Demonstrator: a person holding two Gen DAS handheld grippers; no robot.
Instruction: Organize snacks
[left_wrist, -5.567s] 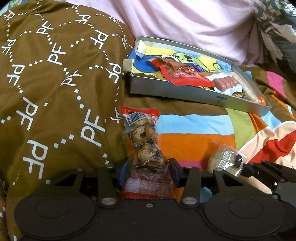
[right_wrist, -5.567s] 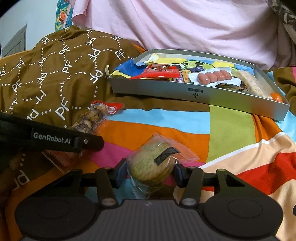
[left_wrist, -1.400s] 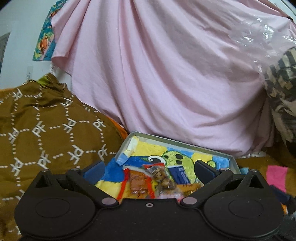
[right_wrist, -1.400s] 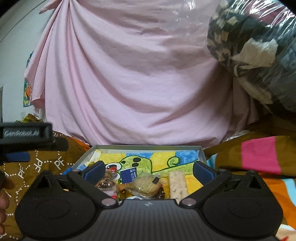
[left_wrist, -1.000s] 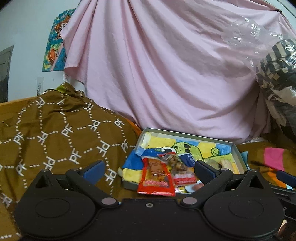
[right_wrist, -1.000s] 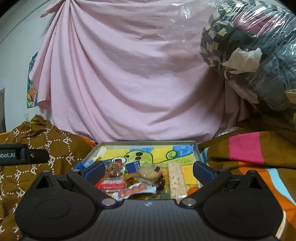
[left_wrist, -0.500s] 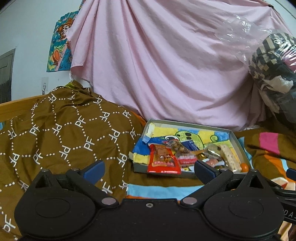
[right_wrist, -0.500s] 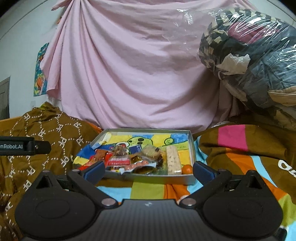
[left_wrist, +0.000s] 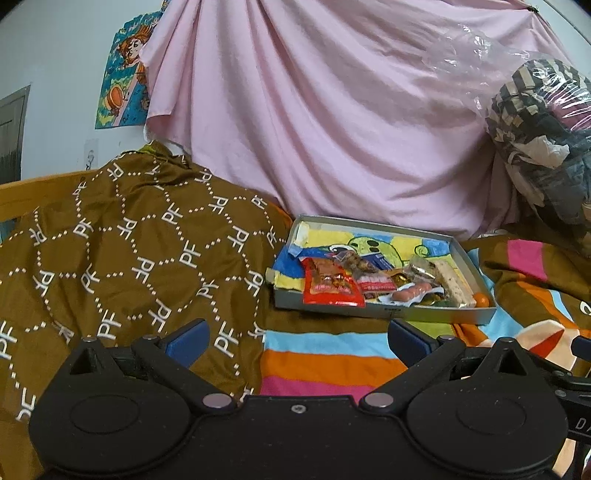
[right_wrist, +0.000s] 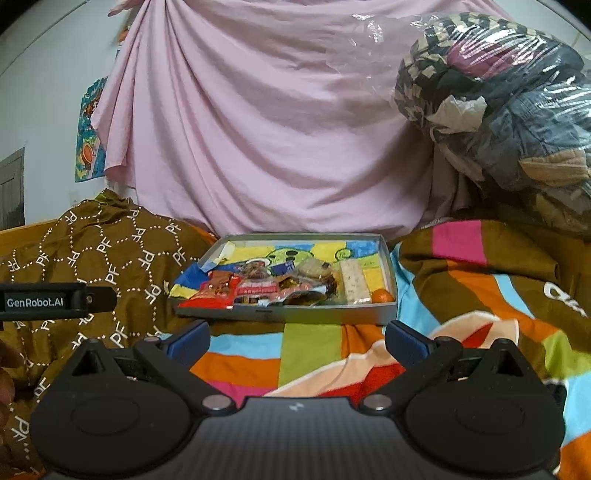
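Both tools sat back from the tray (right_wrist: 284, 314), and nothing was in either one. The left hand-held gripper (left_wrist: 298, 341) had its blue-padded fingers spread wide over the striped bedspread (left_wrist: 325, 354), empty; the right hand-held gripper (right_wrist: 297, 341) was just as wide and just as empty.

The snacks lay gathered in the shallow grey tray on the bed: a glossy red packet (left_wrist: 332, 286) draped over the near rim, a crinkly clear sleeve of small sausages (left_wrist: 412, 292), a pale nougat-like bar (right_wrist: 354, 282) lying lengthwise, and a small orange ball (right_wrist: 382, 296) in the near right corner, possibly a candy or a fruit. A bright cartoon liner showed under them.

No loose snack was visible on the bedspread, so the gathering step looked done. If anything remained, it would be nudging that overhanging red packet fully inside, a light pinch on slippery film.
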